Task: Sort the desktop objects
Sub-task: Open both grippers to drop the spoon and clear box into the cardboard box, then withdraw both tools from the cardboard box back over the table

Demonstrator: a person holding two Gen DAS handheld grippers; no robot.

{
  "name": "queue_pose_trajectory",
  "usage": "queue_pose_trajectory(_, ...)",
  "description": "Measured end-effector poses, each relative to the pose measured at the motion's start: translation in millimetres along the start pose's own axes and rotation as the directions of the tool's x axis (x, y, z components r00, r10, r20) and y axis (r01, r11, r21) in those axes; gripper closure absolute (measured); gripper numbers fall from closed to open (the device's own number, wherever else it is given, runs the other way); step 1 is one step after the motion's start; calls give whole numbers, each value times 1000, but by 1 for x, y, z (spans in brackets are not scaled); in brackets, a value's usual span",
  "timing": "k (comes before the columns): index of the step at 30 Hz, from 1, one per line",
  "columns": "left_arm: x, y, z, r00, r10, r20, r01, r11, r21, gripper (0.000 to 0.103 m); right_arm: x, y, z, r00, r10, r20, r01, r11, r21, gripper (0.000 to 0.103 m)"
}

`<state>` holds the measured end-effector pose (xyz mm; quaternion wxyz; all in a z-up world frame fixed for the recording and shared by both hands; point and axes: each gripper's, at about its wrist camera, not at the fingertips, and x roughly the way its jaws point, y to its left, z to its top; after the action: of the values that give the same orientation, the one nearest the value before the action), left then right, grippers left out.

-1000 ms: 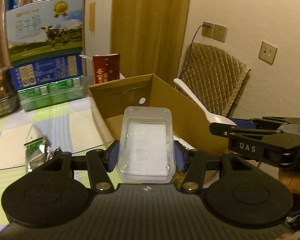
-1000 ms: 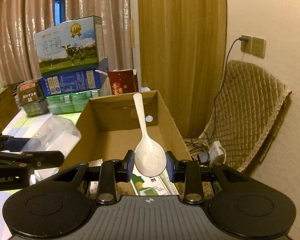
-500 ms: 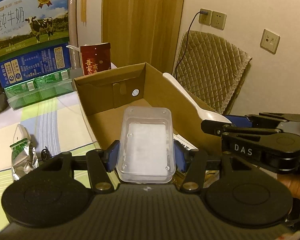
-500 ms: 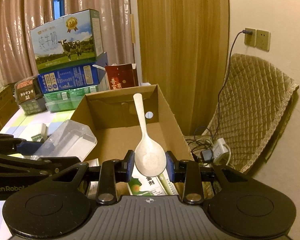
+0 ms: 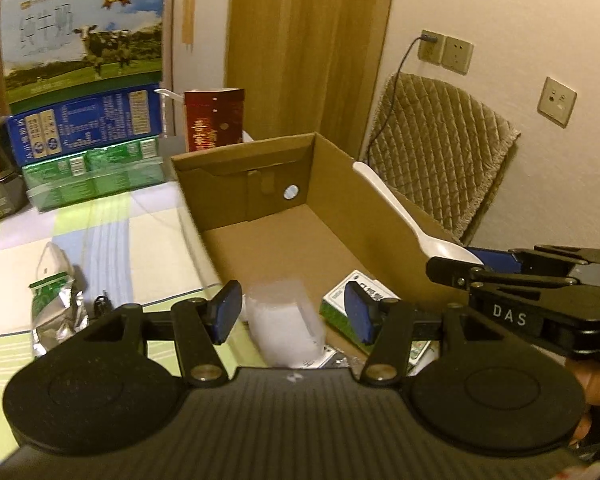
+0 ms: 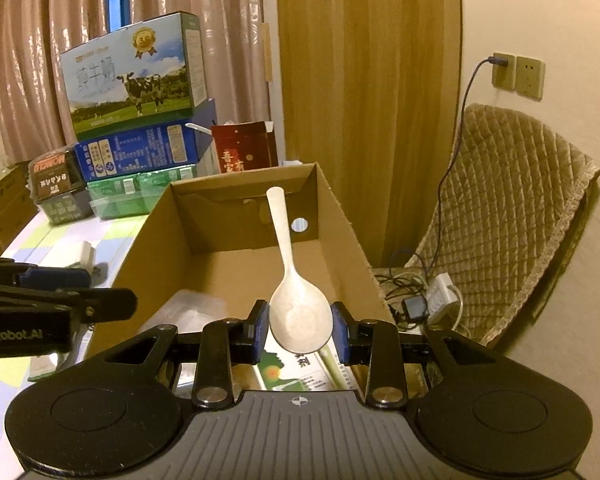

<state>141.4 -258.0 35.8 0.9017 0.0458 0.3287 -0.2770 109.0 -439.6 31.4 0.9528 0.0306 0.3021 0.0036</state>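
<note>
My left gripper (image 5: 292,312) is open over the near end of a brown cardboard box (image 5: 384,204). A clear plastic container (image 5: 286,326), blurred, is loose between and below its blue pads, inside the box; it also shows in the right wrist view (image 6: 188,308). My right gripper (image 6: 300,330) is shut on the bowl of a white plastic spoon (image 6: 296,304), handle pointing forward over the box (image 6: 344,220). In the left wrist view the right gripper (image 5: 540,292) and spoon (image 5: 400,212) sit over the box's right wall.
Green-and-white packets (image 5: 364,300) lie in the box's near end. A crumpled green pouch (image 5: 54,308) lies on the checked tablecloth (image 5: 112,248). Stacked milk cartons (image 5: 84,56) and a red box (image 5: 214,120) stand behind. A quilted chair (image 6: 508,216) and cables stand right of the table.
My left gripper has opened and let go of the clear container, which has dropped down into the box. The right gripper still holds the spoon over the box.
</note>
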Motion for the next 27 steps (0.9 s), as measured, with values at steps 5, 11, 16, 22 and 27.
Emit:
queue_pose_trajectory(5,-10,9,-3,1000,15,9,-14,1000,-27,52,0,8,1,1000,14,1,-14,1000,-9,73)
queue_pose_trajectory(11,-18,17,-6,1000,26,15,-26,999,-40,52,5,16,6,999,37,-9,-38,999,-17,73)
queue_pose_trajectory(16,-21,24,-9,999,33,19,-32,998,-55,51,15,18,8,995,93,-48,-93,996,-11,60)
queue_pose_trajectory(22,-37,37,-18,998,57,31,-55,996,-75,47,1,12,-3,996,71,-49,-71,997,12,54)
queue_pose_trajectory(27,-55,51,-28,996,86,31,-82,991,-103,43,-21,12,-9,997,71,-33,-70,997,34,51)
